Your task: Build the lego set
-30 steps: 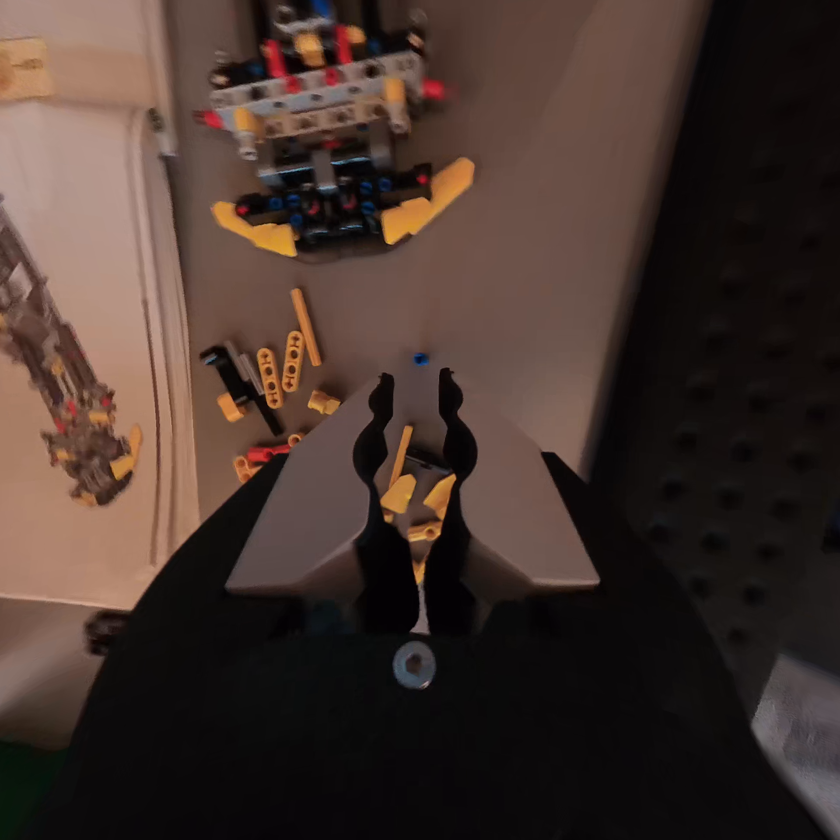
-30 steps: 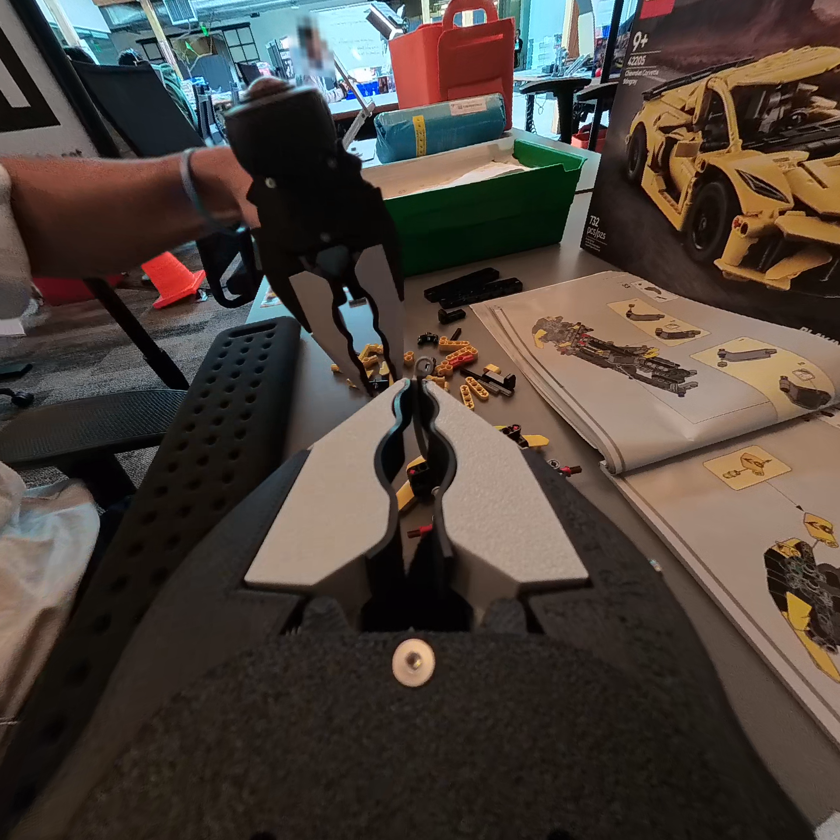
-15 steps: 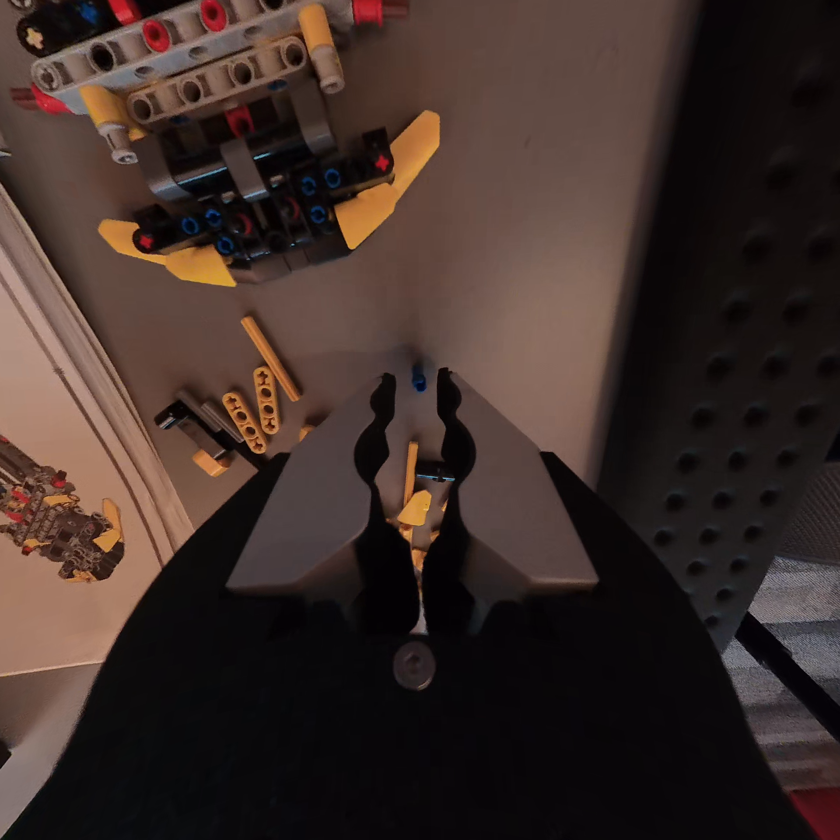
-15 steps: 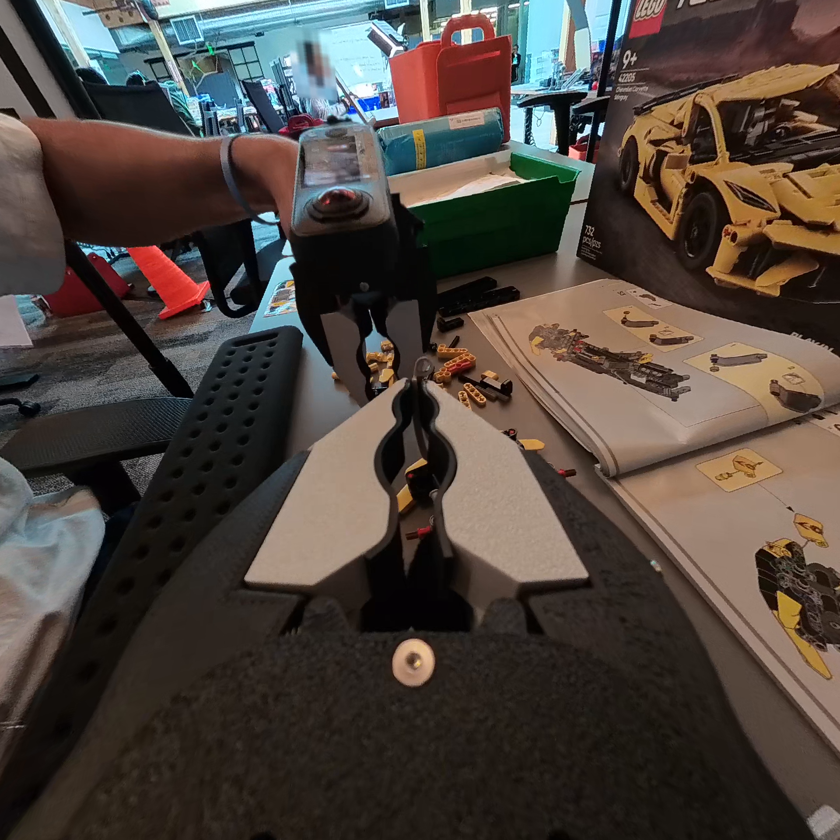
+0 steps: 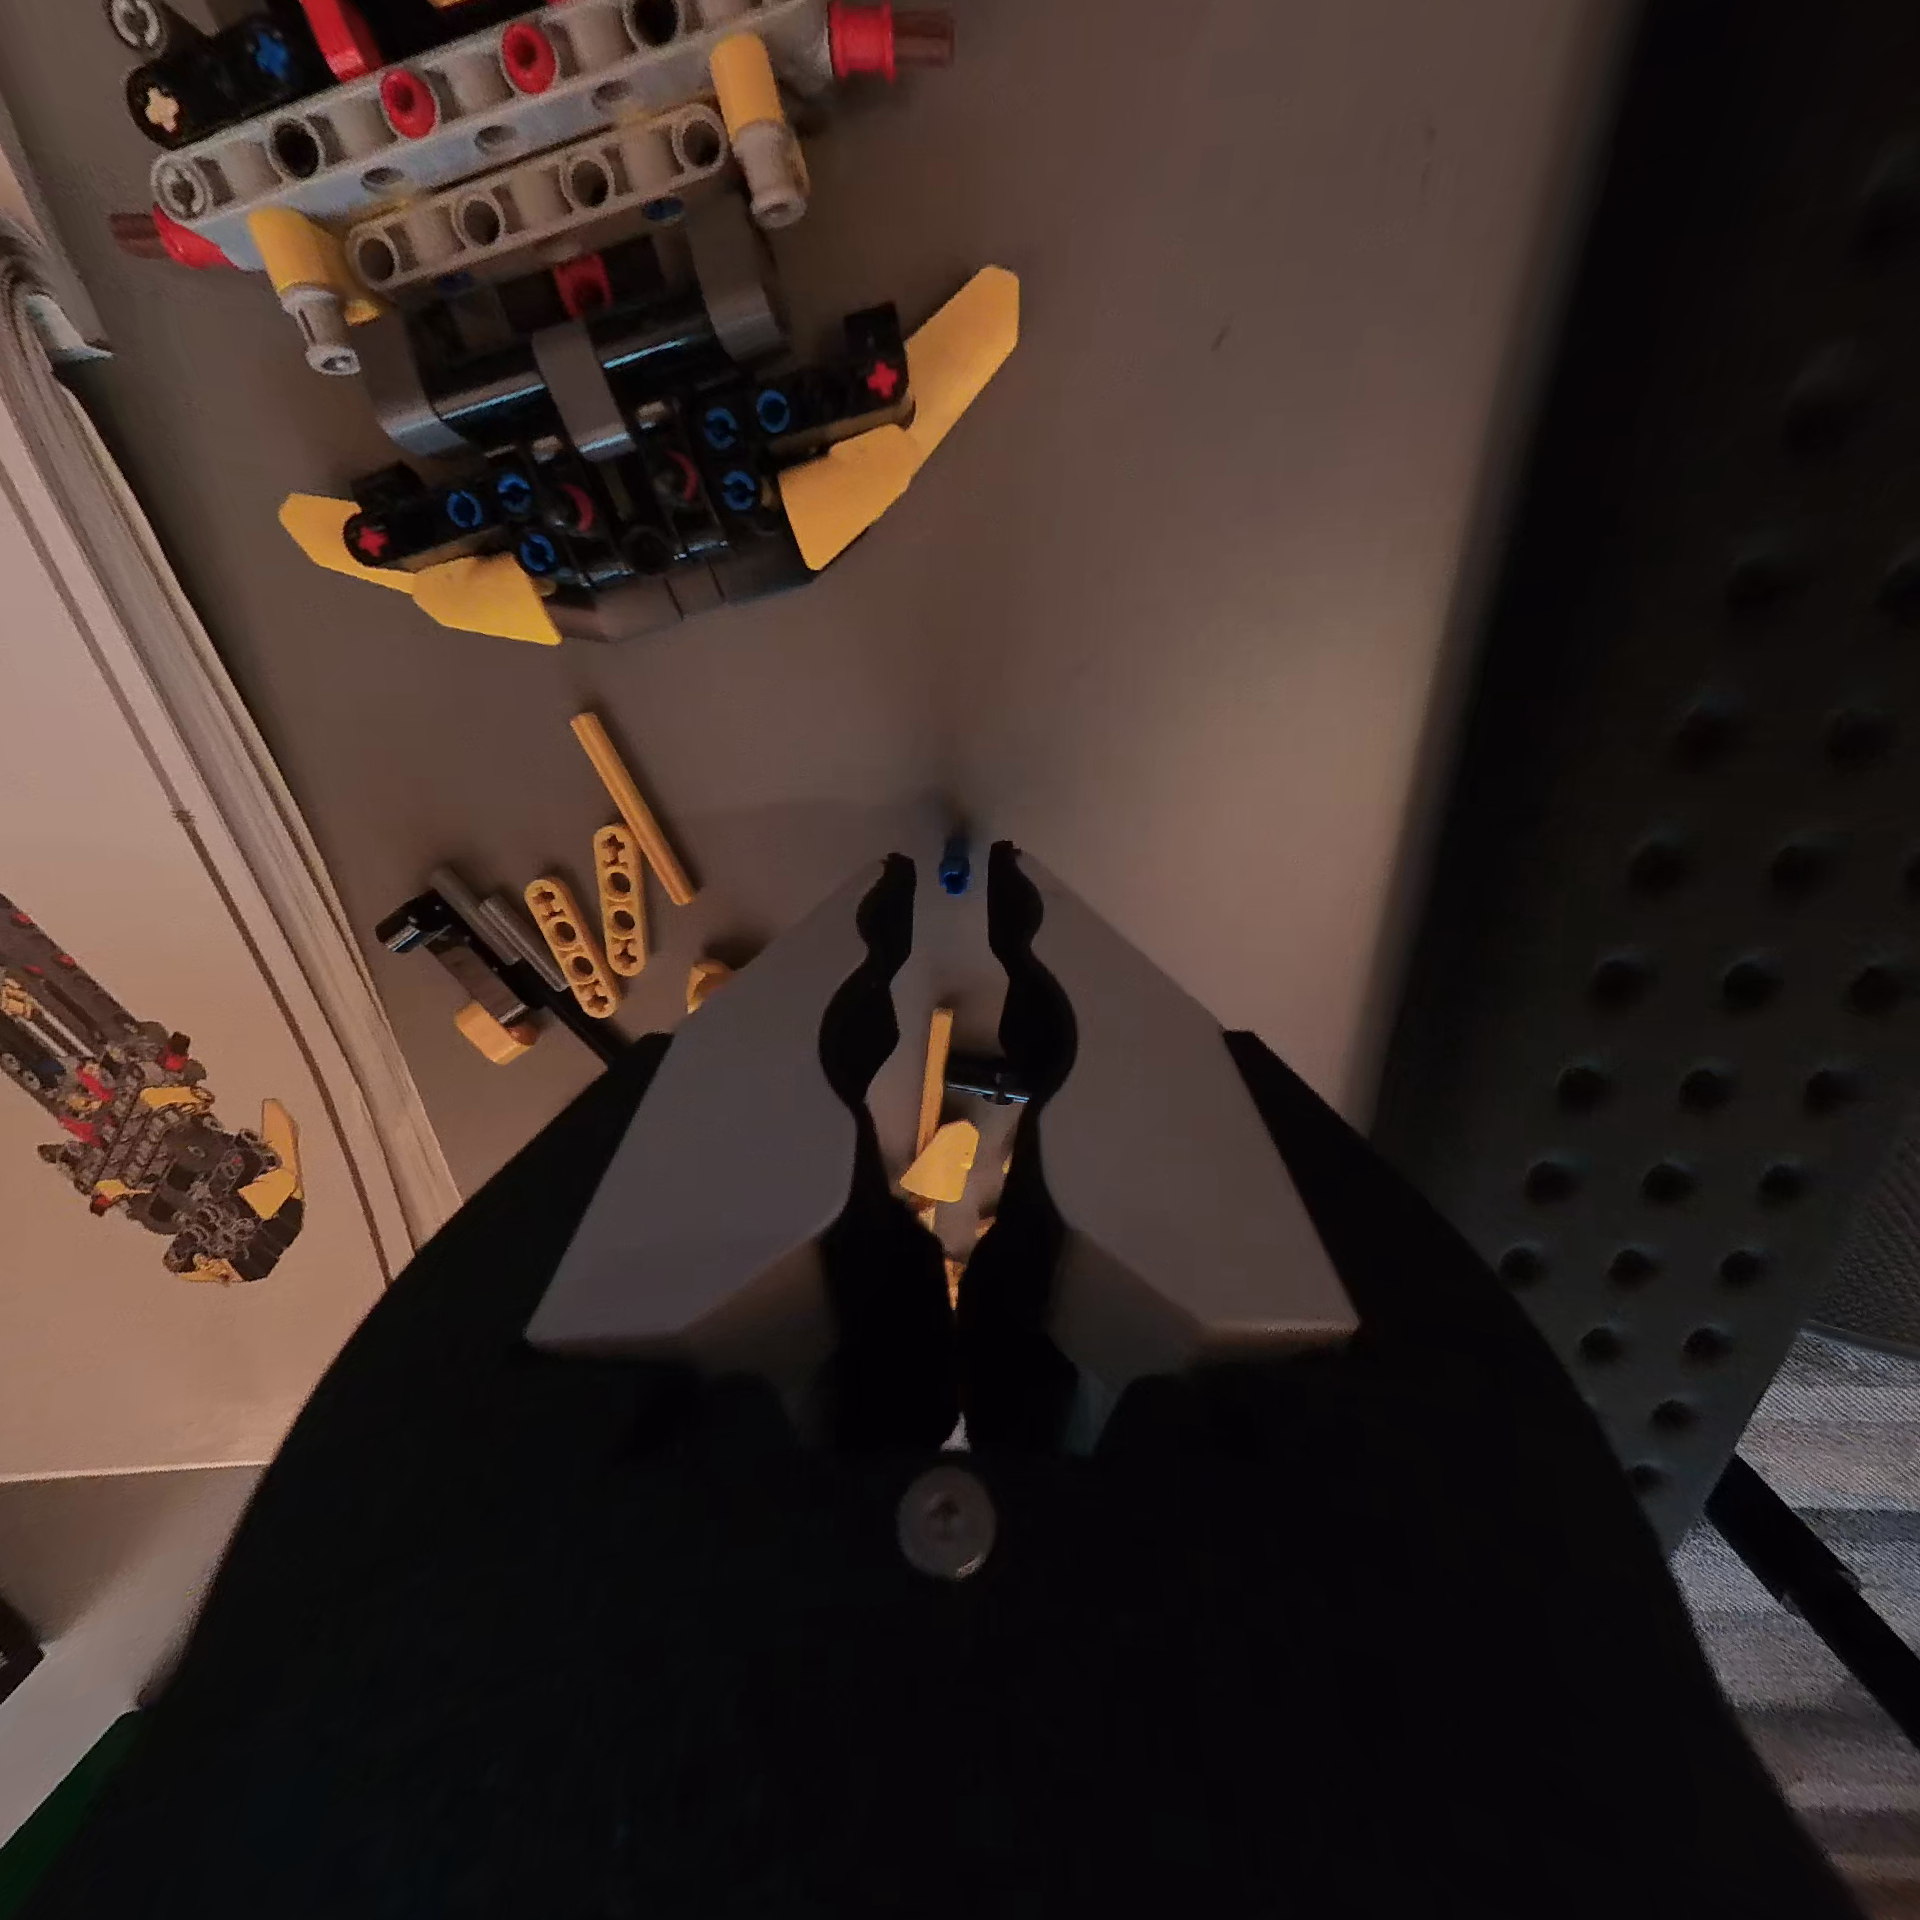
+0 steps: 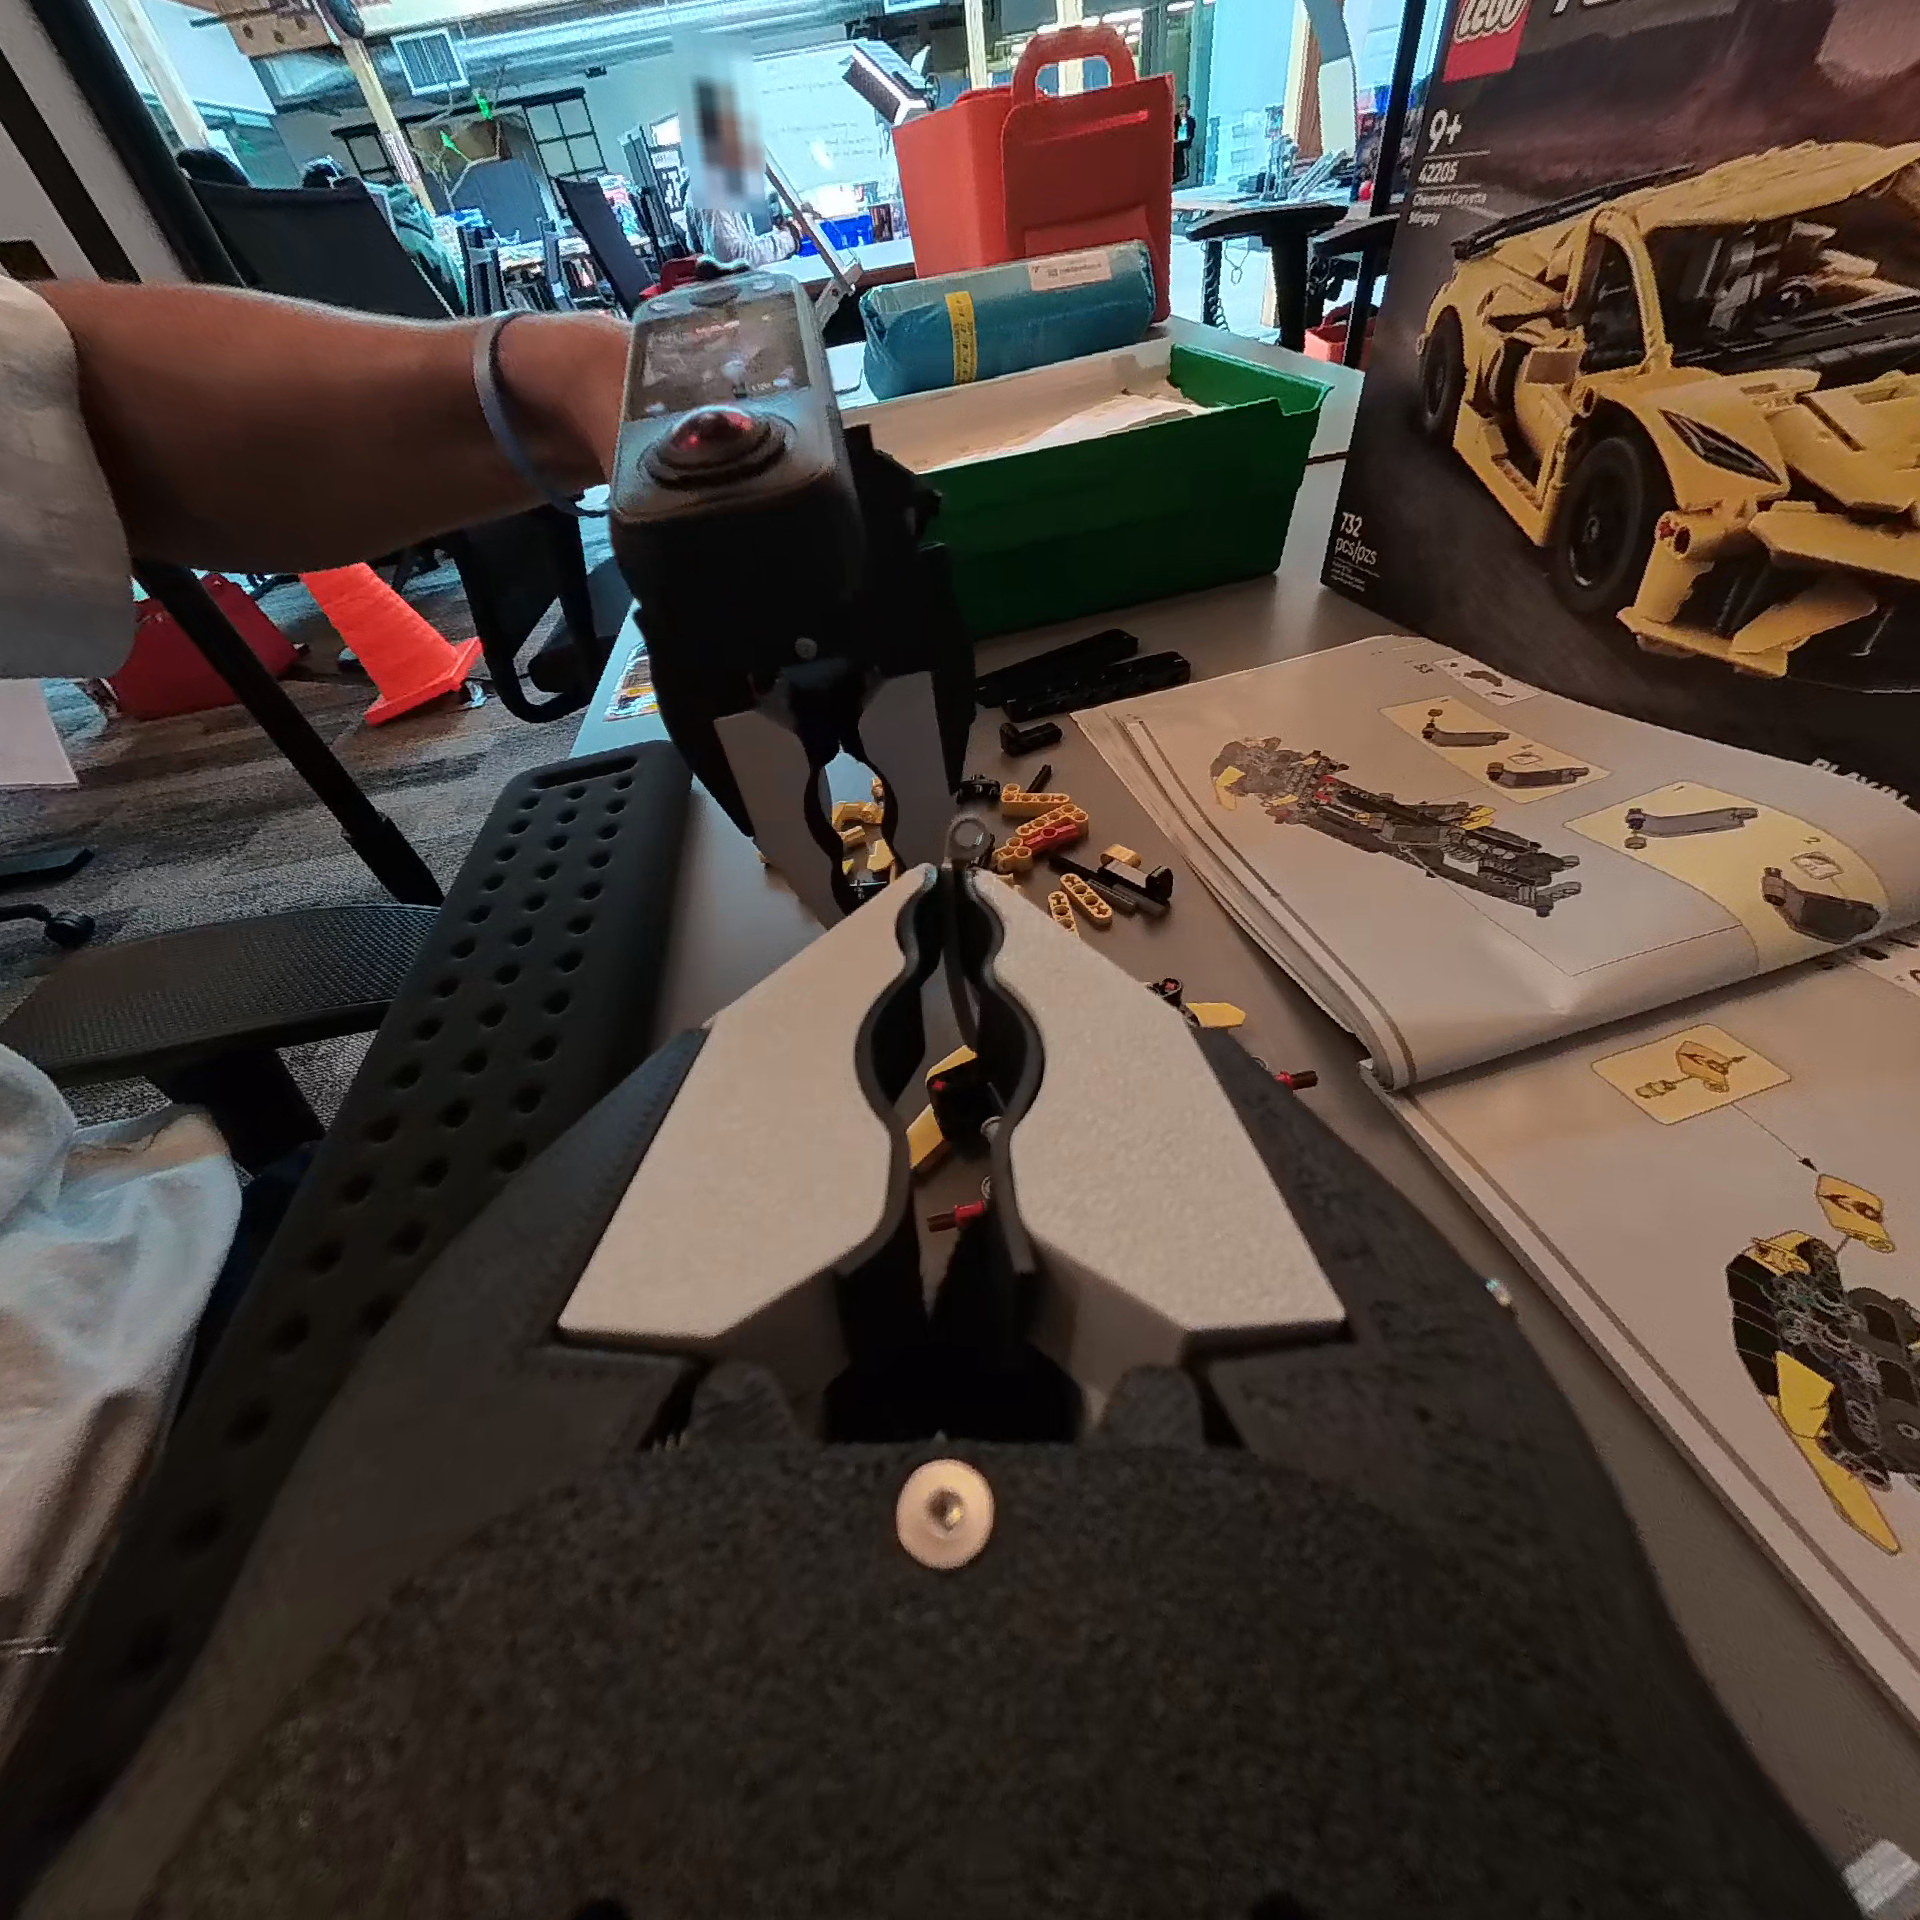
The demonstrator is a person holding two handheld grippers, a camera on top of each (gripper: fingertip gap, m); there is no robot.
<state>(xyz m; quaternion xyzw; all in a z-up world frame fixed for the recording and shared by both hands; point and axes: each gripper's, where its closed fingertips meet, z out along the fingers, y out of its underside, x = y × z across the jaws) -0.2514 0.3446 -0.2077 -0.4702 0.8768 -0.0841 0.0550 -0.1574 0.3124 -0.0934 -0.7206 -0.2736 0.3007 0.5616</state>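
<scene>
1. Since a second ago, left gripper (image 5: 951, 868) has closed in over the blue pin (image 5: 953, 871); jaws spread, pin between the tips on the table (image 5: 1195, 520), long axis pointing away.
2. Right gripper (image 6: 954, 883) hangs farther off; jaws pinching a thin grey lever piece (image 6: 966, 840).
3. Beyond the pin lies the black-and-yellow assembly (image 5: 623, 457).

Left gripper (image 5: 951, 868): pointed down at table, jaws parted, narrow gap at tips, nothing between fingers (image 5: 727, 1122). Same gripper in right wrist view (image 6: 868, 831): held by bare forearm (image 6: 312, 426) reaching in from left, band on wrist, tips low over table.

Right gripper (image 6: 954, 883): angled forward and down, jaws closed on thin grey piece (image 6: 966, 840), round end protruding past tips.
</scene>
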